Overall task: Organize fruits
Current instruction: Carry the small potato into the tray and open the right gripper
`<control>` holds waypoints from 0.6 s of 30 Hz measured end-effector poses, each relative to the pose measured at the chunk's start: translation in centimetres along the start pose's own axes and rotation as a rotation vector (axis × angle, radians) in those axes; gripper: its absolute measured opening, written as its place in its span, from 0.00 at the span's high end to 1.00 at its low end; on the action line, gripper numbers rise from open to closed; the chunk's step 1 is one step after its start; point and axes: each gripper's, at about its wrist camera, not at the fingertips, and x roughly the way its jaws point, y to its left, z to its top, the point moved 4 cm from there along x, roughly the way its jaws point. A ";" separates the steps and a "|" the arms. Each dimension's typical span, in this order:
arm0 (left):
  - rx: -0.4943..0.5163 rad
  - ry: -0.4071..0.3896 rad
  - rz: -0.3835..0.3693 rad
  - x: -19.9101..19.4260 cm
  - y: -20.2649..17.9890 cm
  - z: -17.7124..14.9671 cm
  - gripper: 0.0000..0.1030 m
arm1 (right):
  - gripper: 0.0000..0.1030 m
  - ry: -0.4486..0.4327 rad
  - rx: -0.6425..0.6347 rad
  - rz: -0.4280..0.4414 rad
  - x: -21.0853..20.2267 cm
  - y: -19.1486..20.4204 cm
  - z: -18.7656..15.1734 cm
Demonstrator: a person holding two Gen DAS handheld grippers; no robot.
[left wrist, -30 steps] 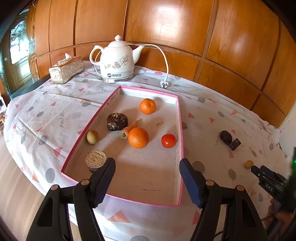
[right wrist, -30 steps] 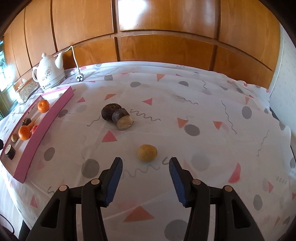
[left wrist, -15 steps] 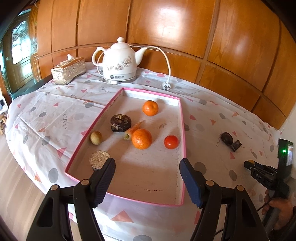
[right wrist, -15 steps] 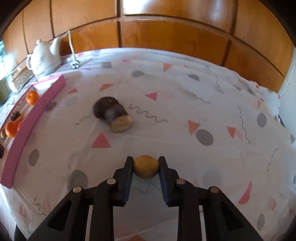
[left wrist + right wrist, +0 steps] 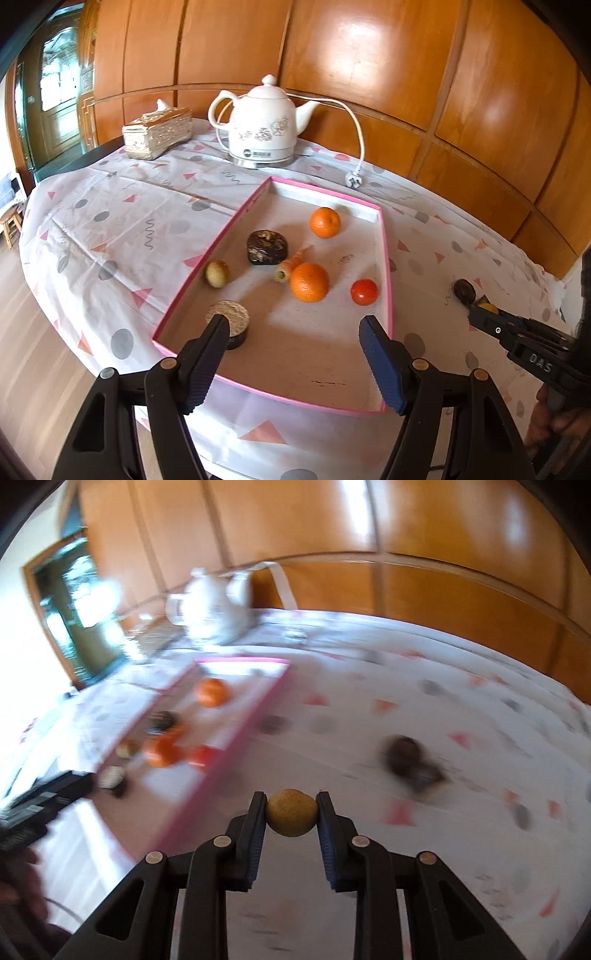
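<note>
My right gripper is shut on a small yellow-brown fruit and holds it in the air to the right of the pink tray; it also shows in the left wrist view. My left gripper is open and empty above the near edge of the pink tray. In the tray lie two oranges, a tomato, a carrot, a small green fruit and two dark pieces. A dark cut fruit lies on the cloth.
A white kettle with its cord and plug stands behind the tray. A gold tissue box sits at the back left. Wooden wall panels ring the table. The cloth hangs over the table edge at the left.
My right gripper has lifted the yellow-brown fruit off the cloth and swung left toward the tray. The left gripper has risen slightly and stays open.
</note>
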 end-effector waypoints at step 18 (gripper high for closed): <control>-0.093 -0.011 0.044 -0.3 3.5 0.2 0.29 | 0.73 0.056 -0.103 0.210 2.8 10.1 1.8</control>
